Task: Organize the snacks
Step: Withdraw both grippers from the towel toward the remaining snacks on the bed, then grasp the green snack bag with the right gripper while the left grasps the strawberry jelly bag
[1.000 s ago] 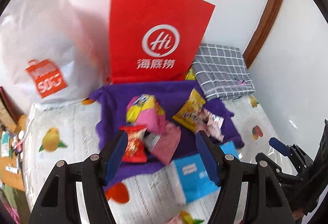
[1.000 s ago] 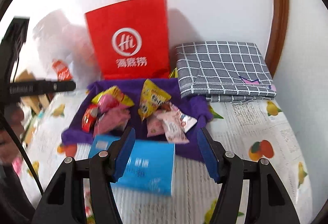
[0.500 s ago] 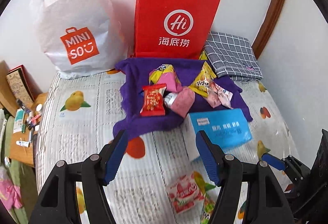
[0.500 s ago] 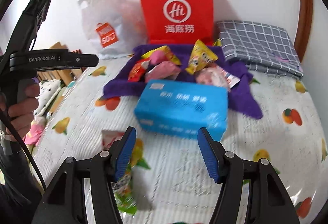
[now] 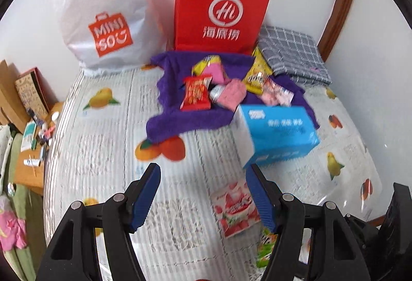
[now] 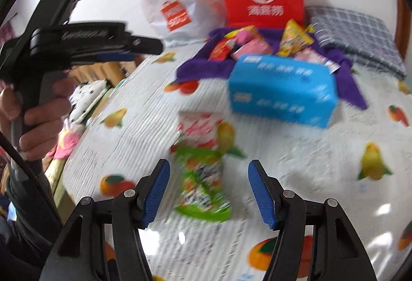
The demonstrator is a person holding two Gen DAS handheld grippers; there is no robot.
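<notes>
Several snack packets lie on a purple cloth (image 5: pixel 180 121) at the back of the bed: a red packet (image 5: pixel 195 95), pink ones (image 5: pixel 231 93) and a yellow one (image 5: pixel 257 72). A strawberry packet (image 5: pixel 235 209) lies nearer on the fruit-print sheet, just inside the right finger of my left gripper (image 5: pixel 204 194), which is open and empty. A green packet (image 6: pixel 203 183) lies below the strawberry packet (image 6: pixel 200 129) in the right wrist view, a little ahead of my right gripper (image 6: pixel 208 194), also open and empty.
A blue tissue box (image 5: pixel 278 134) sits in front of the cloth. A red paper bag (image 5: pixel 221 13) and a white plastic bag (image 5: pixel 108 16) stand against the wall, with a folded checked cloth (image 5: pixel 293 57) at the right. A hand (image 6: pixel 38 111) holds the left tool. The bed edge runs along the left.
Both grippers have pulled back from the purple cloth and dropped lower over the bed. The strawberry and green packets have come into view near the fingers. Both stay open.
</notes>
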